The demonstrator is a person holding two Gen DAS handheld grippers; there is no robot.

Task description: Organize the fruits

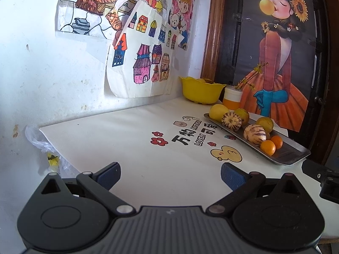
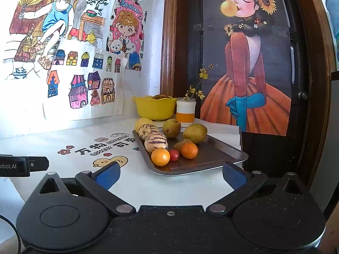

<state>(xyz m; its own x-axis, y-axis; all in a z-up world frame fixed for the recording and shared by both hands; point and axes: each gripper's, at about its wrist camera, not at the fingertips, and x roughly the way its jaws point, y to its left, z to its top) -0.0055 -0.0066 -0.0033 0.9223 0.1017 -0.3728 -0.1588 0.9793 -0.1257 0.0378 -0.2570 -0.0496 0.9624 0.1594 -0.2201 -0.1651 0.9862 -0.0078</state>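
Blue-padded jaws of both grippers stood wide apart and empty — the right gripper [image 2: 170, 174] just before the metal tray [image 2: 214, 158], the left gripper [image 1: 169, 175] over bare desk [image 1: 127, 148] to the tray's left. On the tray lay striped melons [image 2: 156, 140], oranges [image 2: 160, 157], pears [image 2: 195, 133] and a small red fruit [image 2: 174, 155]; behind it stood a yellow bowl [image 2: 155, 108].

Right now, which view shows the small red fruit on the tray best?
The right wrist view: the small red fruit sits in plain sight between two oranges on the metal tray. In the left wrist view it is hidden behind other fruit.
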